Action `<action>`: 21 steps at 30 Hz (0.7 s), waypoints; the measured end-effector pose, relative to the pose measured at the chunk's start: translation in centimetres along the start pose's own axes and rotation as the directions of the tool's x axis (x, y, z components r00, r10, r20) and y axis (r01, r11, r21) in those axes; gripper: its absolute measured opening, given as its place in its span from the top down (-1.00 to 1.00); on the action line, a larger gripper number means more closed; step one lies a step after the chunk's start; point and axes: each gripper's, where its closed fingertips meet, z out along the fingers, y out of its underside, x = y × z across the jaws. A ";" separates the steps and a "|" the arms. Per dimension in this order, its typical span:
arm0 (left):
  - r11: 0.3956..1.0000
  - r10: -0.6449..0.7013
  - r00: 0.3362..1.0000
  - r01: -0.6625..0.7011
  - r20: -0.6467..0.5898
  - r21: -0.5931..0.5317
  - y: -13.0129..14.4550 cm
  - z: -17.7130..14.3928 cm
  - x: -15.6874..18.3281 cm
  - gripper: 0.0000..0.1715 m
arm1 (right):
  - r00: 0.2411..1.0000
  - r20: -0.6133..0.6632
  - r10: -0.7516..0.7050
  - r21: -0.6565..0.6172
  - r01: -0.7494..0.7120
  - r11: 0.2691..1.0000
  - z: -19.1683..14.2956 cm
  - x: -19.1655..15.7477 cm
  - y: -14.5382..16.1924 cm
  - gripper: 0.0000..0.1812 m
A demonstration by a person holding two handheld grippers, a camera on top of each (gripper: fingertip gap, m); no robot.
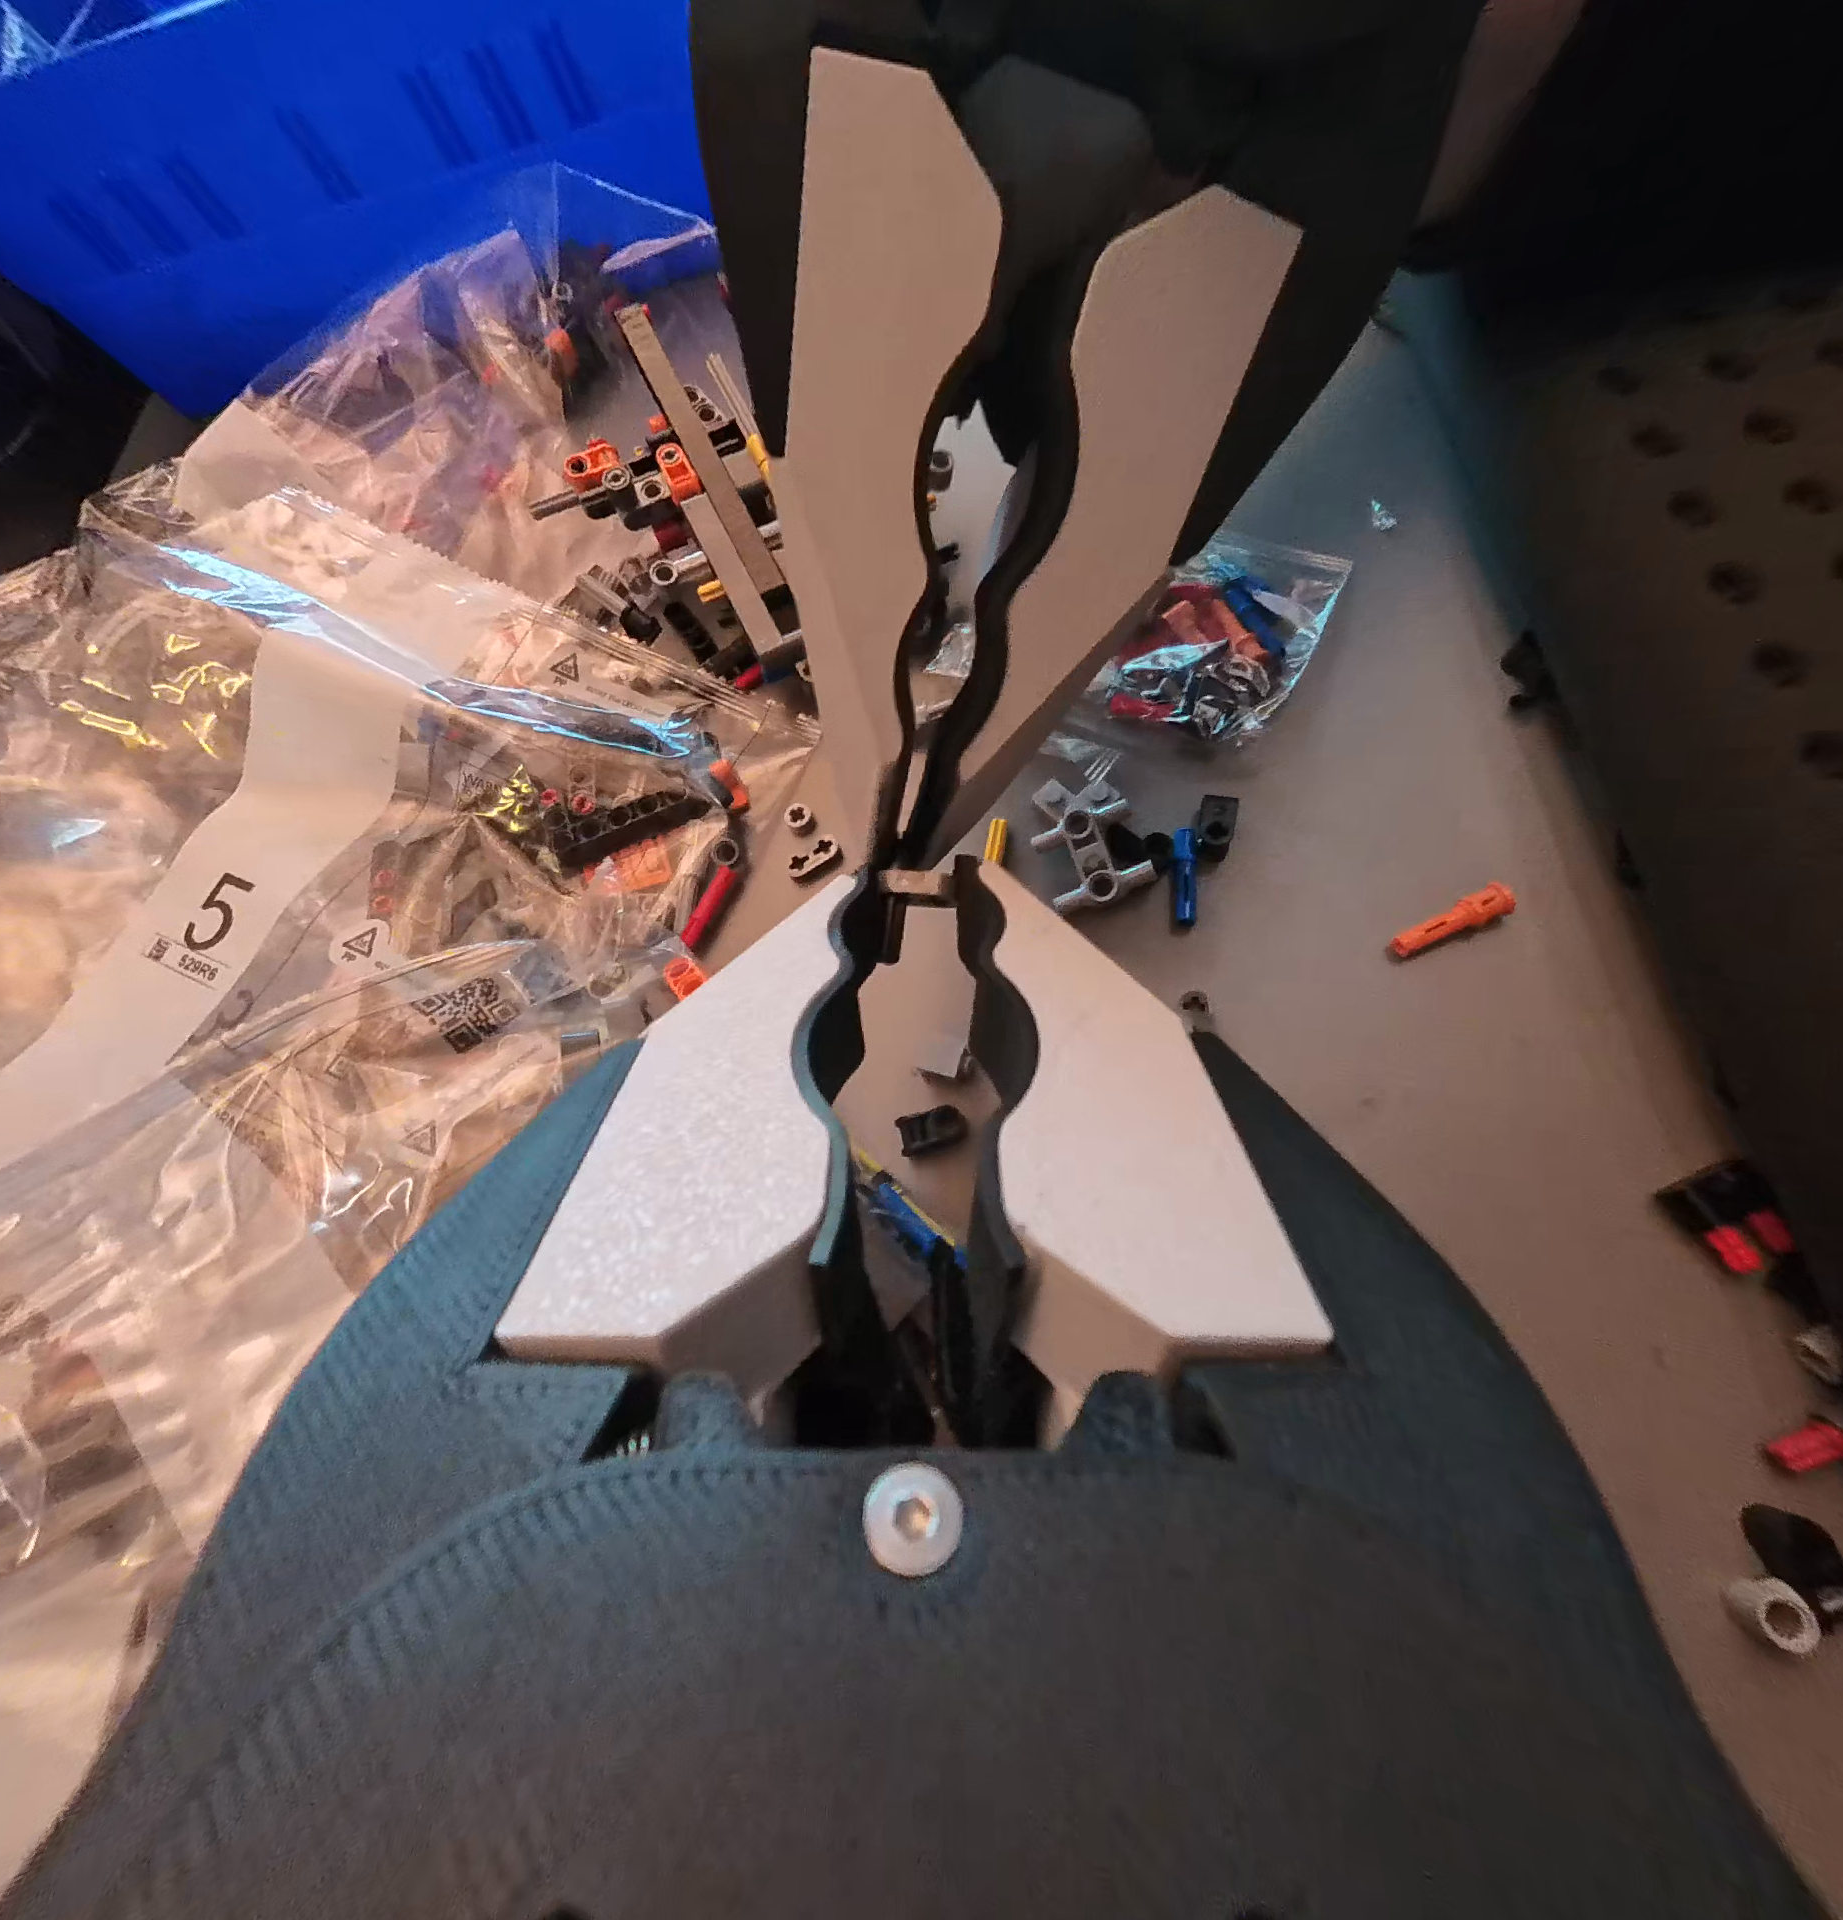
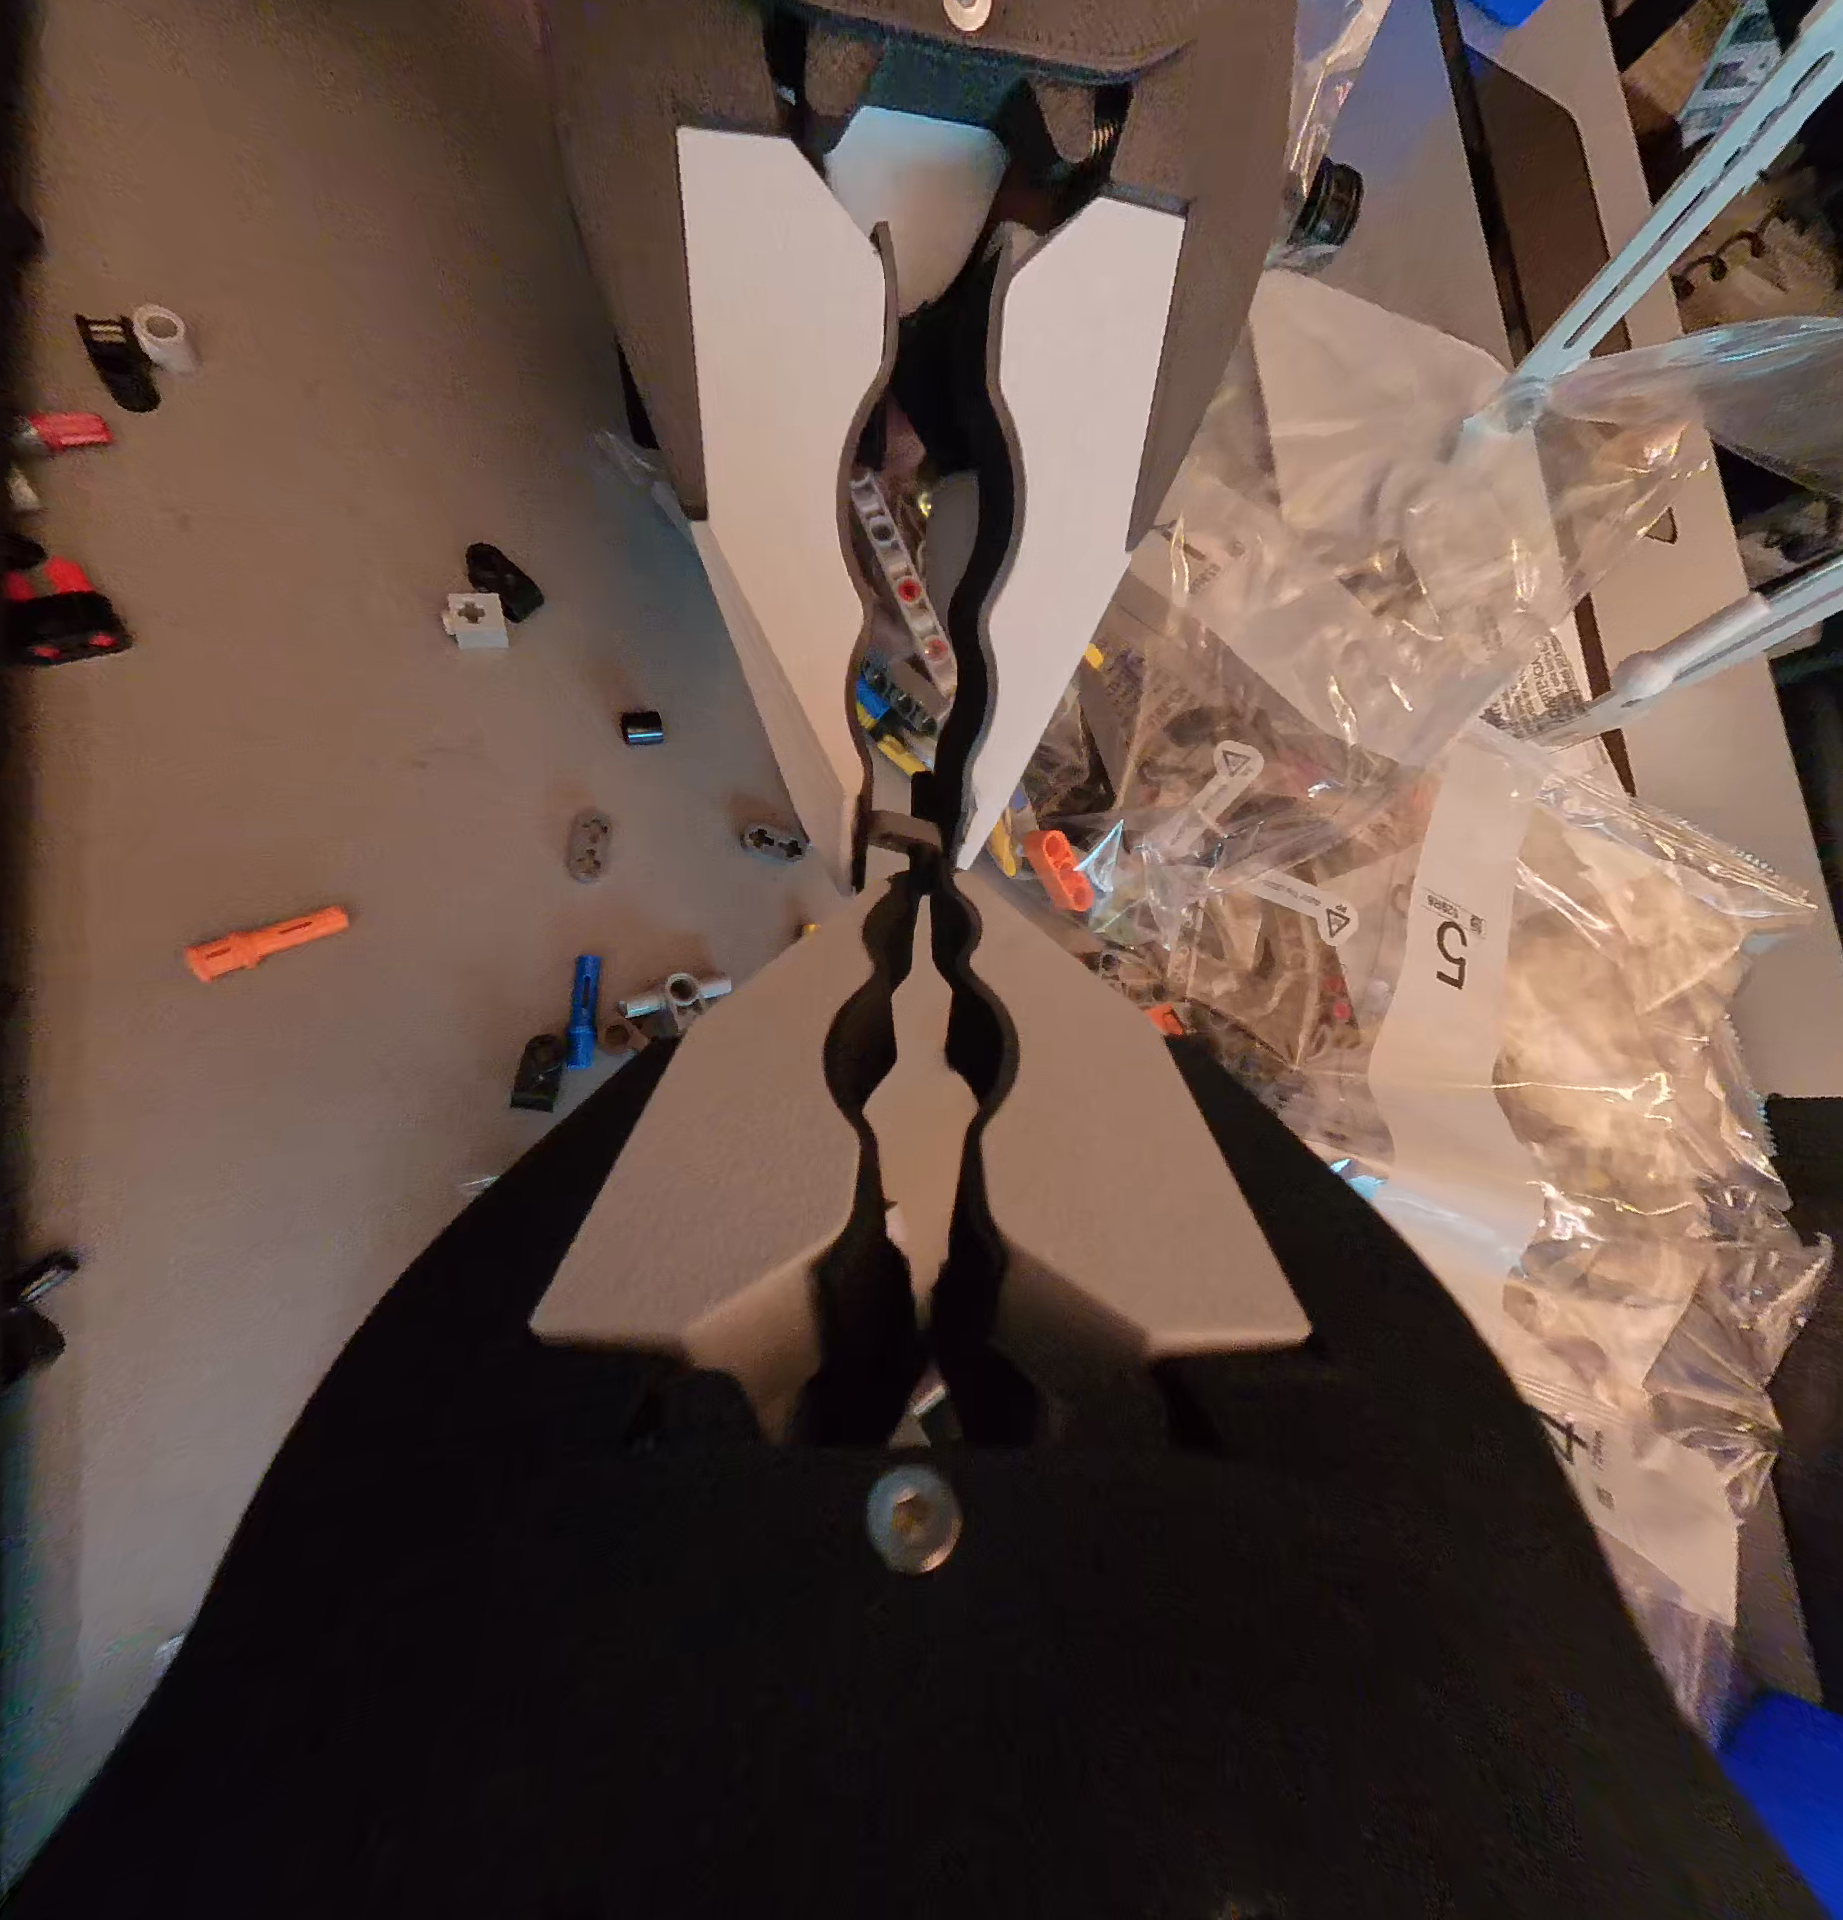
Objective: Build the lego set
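Observation:
My left gripper [image 1: 919, 891] is shut on a small grey Lego piece [image 1: 912, 882] held at its fingertips above the grey table [image 1: 1364, 1091]. My right gripper [image 2: 919, 896] comes in from the opposite side, tip to tip with the left one. Its jaws are closed and its tips touch that grey piece [image 2: 894, 825]. I cannot tell whether the right one pinches anything of its own. The right gripper shows from above in the left wrist view [image 1: 899, 837], and the left gripper in the right wrist view [image 2: 901, 836]. A partly built grey, black and orange assembly [image 1: 688, 520] lies behind.
Clear numbered bags of parts [image 1: 273, 831] [image 2: 1416, 935] cover one side, with a blue bin [image 1: 273, 156] behind. Loose pieces lie on the table: an orange pin [image 1: 1452, 920] [image 2: 268, 940], a blue pin [image 1: 1185, 871] [image 2: 582, 1008], a grey connector [image 1: 1088, 842], a small parts bag [image 1: 1218, 655], and red-black pieces [image 1: 1727, 1226]. The grippers are tip to tip, or close to it.

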 end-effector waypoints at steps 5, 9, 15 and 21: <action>1.000 0.001 1.000 0.000 -0.028 0.017 -0.3 -0.3 0.4 0.85 | 1.000 0.020 0.003 0.016 -0.003 1.000 -0.3 -0.3 -0.3 0.99; 1.000 -0.002 0.999 0.003 -0.038 0.029 -0.5 -0.5 0.5 0.85 | 1.000 0.018 0.005 0.003 -0.005 1.000 -0.6 -0.2 0.0 1.00; 0.992 -0.053 0.997 0.046 0.062 0.120 -1.4 -3.8 -2.7 0.85 | 0.996 -0.002 0.086 0.092 -0.086 0.992 -2.8 1.4 -0.3 1.00; 0.990 0.127 0.981 -0.135 0.149 0.046 -1.4 -1.8 -1.6 0.84 | 0.969 0.067 0.237 0.135 -0.244 0.960 -1.8 1.6 0.0 1.00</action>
